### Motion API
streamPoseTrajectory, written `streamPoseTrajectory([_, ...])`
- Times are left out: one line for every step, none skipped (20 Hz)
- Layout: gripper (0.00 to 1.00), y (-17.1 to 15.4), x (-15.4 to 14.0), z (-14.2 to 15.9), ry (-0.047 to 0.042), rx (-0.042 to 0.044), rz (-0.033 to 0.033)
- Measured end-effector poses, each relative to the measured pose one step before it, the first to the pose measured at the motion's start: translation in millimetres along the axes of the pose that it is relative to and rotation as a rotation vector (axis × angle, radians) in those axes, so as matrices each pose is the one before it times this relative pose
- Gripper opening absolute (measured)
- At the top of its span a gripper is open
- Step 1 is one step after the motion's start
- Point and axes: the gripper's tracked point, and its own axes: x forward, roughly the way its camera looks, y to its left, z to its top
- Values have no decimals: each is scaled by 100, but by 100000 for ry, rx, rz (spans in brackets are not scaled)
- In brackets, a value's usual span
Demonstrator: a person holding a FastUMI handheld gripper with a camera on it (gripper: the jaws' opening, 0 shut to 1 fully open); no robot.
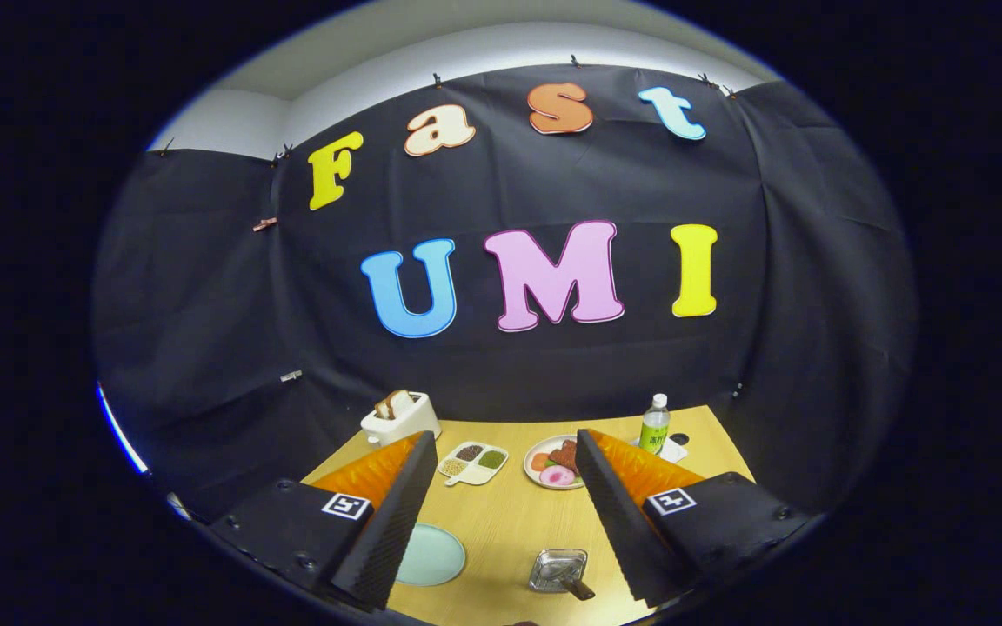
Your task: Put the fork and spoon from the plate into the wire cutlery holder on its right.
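My gripper (505,439) is open and held high above the wooden table (510,522), with nothing between its fingers. Far below, between the fingers, stands the small wire cutlery holder (557,569). A dark utensil handle (579,589) sticks out of it toward me; I cannot tell if it is the fork or the spoon. To the holder's left lies the pale green plate (433,554), partly hidden by the left finger (392,513). The plate's visible part is bare.
At the table's far side are a white toaster (400,419) with bread, a divided dish of grains (472,462), a plate of food (553,462) and a green-labelled bottle (655,424). Black cloth walls close the booth behind and beside the table.
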Motion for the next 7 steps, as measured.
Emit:
streamPoseTrajectory([99, 211, 89, 40, -453, -56, 337])
streamPoseTrajectory([99, 141, 265, 29, -97, -194, 242])
streamPoseTrajectory([99, 21, 350, 75, -341, 52, 75])
streamPoseTrajectory([99, 78, 278, -62, 38, 18, 295])
streamPoseTrajectory([99, 165, 290, 27, 2, -94, 355])
streamPoseTrajectory([99, 124, 293, -38, -180, -254, 559])
streamPoseTrajectory([99, -21, 513, 78, -154, -650, -35])
